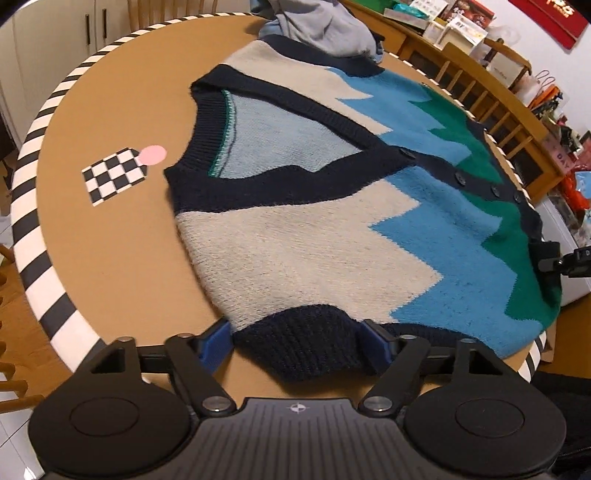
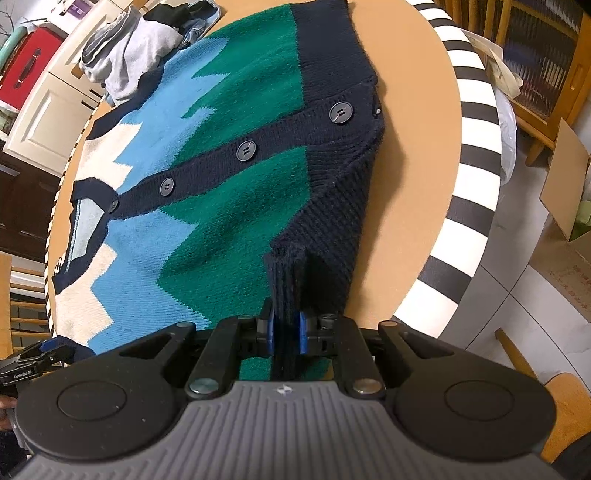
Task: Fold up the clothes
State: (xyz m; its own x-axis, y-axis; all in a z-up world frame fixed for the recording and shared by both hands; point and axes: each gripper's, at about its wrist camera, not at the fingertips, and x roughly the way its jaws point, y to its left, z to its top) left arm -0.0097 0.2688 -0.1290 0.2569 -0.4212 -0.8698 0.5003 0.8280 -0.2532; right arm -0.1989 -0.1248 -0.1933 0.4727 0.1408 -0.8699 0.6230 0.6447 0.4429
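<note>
pinching the knit cardigan vest hem in my right gripper; my left gripper is straddling the armhole ribbing at six o'clock, jaws spread; nothing is folded yet.

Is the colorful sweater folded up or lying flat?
Lying flat: the knit cardigan is spread buttoned across the round table, nothing folded over yet.

Round brown table, striped rim — knit cardigan spread on it; checkered card beside collar, grey clothes pile beyond cardigan.
</note>
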